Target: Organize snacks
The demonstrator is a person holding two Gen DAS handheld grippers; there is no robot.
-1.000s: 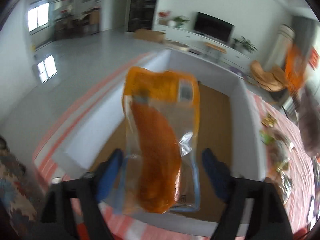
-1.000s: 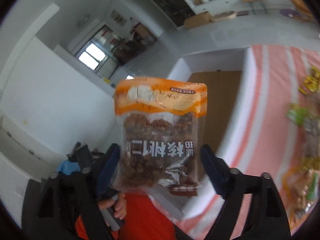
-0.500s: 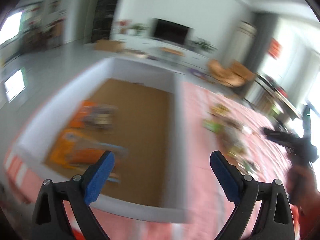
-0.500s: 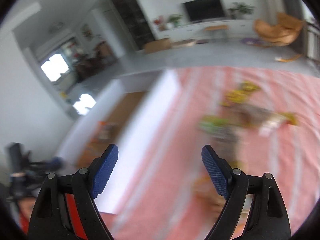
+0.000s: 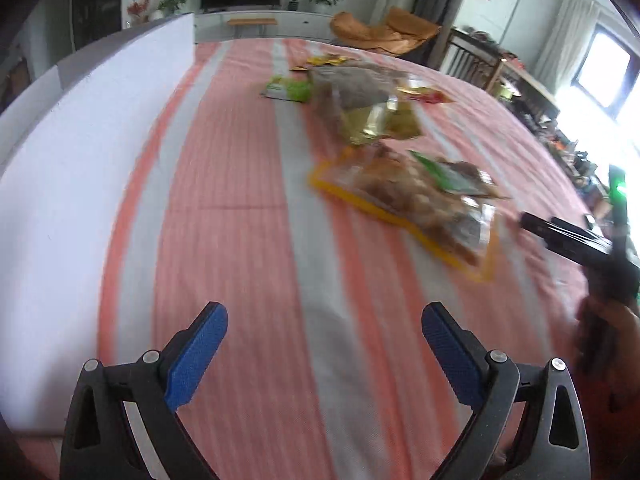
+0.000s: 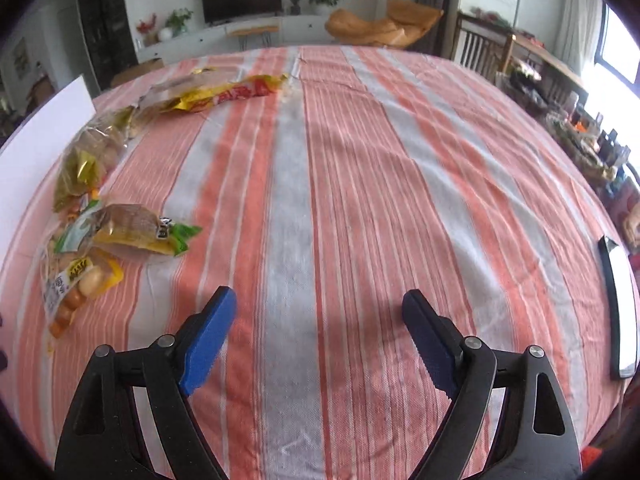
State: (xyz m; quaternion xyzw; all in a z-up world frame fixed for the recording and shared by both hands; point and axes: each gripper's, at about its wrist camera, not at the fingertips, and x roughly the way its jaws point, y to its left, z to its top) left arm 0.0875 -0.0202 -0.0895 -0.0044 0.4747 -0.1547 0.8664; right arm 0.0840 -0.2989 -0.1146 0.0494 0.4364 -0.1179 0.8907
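Several snack packets lie on the striped tablecloth [image 6: 360, 184]. In the left wrist view a yellow-edged bag of brown snacks [image 5: 416, 204] lies ahead right, a gold and clear bag [image 5: 368, 112] and a green packet [image 5: 290, 89] farther off. My left gripper [image 5: 324, 344] is open and empty above the cloth, beside the white box wall [image 5: 80, 152]. In the right wrist view a sausage packet [image 6: 74, 284], a green-yellow packet [image 6: 132, 230] and a long yellow-red packet [image 6: 224, 94] lie at the left. My right gripper [image 6: 318, 322] is open and empty over bare cloth.
The other hand-held gripper [image 5: 580, 240] shows at the right edge of the left wrist view. A dark phone-like slab [image 6: 618, 308] lies near the table's right edge. A corner of the white box [image 6: 44, 128] stands at the far left. Chairs and furniture surround the table.
Both grippers held snack bags over the box a second ago, let them go into it, and have swung right to the tablecloth with open, empty jaws.
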